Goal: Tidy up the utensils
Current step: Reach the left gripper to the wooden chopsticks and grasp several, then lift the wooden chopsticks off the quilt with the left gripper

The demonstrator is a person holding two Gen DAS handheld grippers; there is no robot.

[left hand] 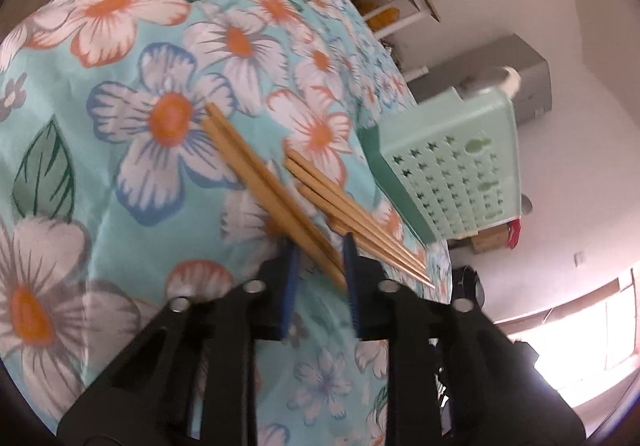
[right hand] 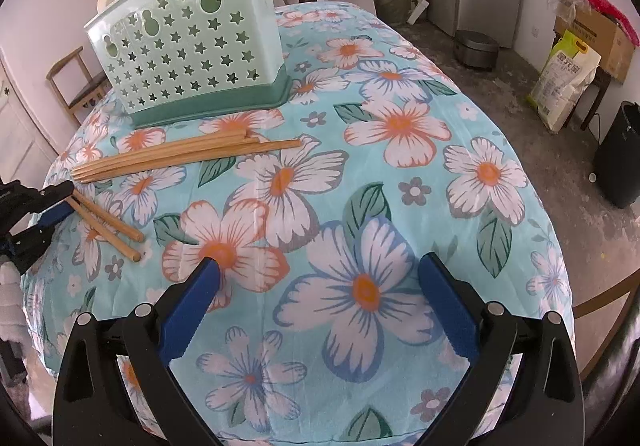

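The left gripper [left hand: 320,246] was nearest, its jaws narrowed around two chopsticks [left hand: 264,182] lying on the flowered table [left hand: 120,126]; firm contact could not be confirmed. The right gripper [right hand: 320,274] hovered with jaws spread, empty. Four more chopsticks [right hand: 176,158] lay beside the green basket [right hand: 192,46].

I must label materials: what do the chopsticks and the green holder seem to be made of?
Chopsticks: probably bamboo or wood, matte tan with faint lengthwise grain. Green holder: likely moulded plastic, smooth and slightly glossy, with clean star-shaped cut-outs and a darker green base.
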